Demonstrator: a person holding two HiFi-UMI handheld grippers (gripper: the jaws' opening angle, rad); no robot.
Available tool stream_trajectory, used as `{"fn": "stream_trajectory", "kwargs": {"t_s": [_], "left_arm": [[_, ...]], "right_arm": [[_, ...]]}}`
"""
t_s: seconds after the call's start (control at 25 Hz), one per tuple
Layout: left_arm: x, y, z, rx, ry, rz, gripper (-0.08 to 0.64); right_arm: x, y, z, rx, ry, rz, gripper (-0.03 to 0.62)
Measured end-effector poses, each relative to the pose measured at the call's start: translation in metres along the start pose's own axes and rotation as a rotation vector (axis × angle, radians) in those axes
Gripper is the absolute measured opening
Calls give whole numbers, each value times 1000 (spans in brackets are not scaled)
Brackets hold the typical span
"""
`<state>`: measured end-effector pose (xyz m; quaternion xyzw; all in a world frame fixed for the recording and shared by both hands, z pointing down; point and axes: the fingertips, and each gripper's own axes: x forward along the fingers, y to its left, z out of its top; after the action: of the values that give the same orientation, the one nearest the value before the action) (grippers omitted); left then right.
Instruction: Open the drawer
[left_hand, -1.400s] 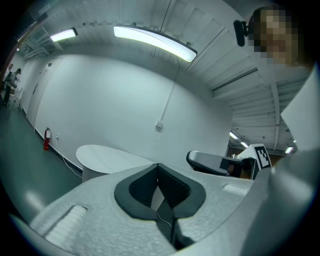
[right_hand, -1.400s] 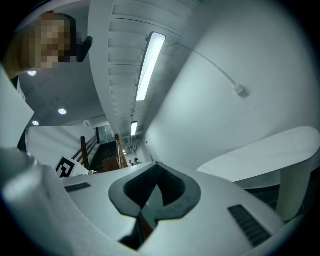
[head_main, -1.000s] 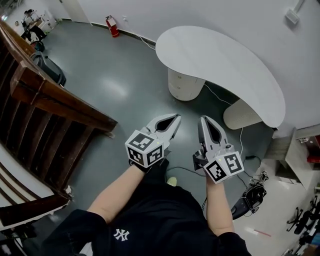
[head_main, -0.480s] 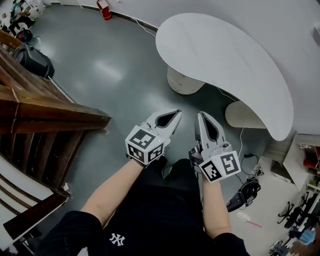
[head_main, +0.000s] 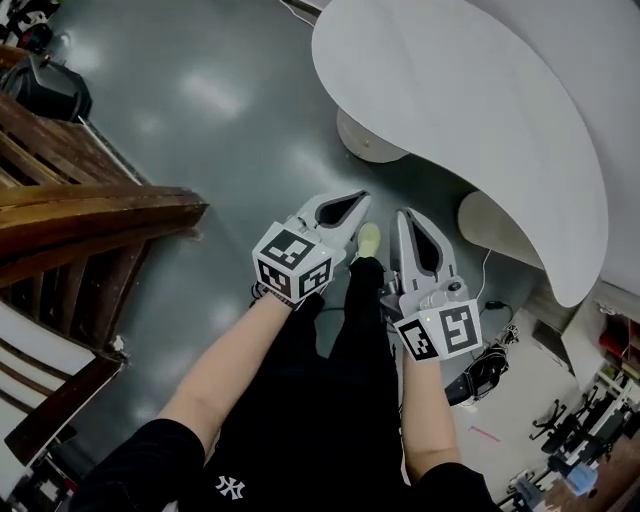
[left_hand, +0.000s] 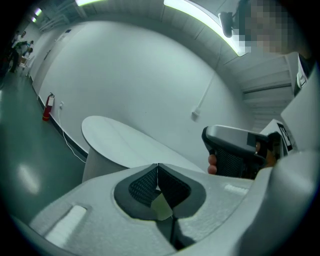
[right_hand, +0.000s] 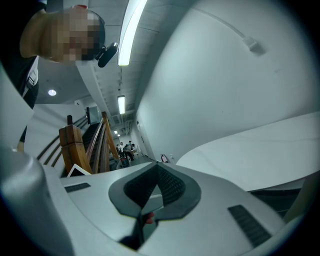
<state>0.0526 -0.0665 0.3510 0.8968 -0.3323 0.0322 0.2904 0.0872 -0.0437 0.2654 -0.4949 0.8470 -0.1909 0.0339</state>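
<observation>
left gripper (head_main: 358, 200) + right gripper (head_main: 406, 215): both clenched, empty, now lower and nearer the white table (head_main: 480, 110) | drawer: not in sight anywhere | so: still just the walk-up, I guess

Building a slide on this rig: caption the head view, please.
A person holds the left gripper and right gripper shut, side by side, near a curved white table and wooden staircase.

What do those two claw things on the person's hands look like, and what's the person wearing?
The left gripper and right gripper are light grey, pointed shells with a dark teardrop window and black mesh pads. Each carries a cube with black-and-white square markers. The person wears a black short-sleeved shirt with a small white logo.
</observation>
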Motion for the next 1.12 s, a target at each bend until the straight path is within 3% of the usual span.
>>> {"fn": "stream_trajectory", "kwargs": {"t_s": [0.28,0.52,0.76,1.12], "left_arm": [[60,79,-46,-71,-8,33,9],[105,135,-85,-81,-19,45,9],[149,172,-111,-46,-30,64,15],[201,215,-135,34,-32,127,117]], "right_arm": [[57,-42,-59,-41,61,44,15],[89,-76,-122,-32,81,43,15],[109,-109,-151,-7,62,28,15],[126,-141,-181,43,38,46,15]]}}
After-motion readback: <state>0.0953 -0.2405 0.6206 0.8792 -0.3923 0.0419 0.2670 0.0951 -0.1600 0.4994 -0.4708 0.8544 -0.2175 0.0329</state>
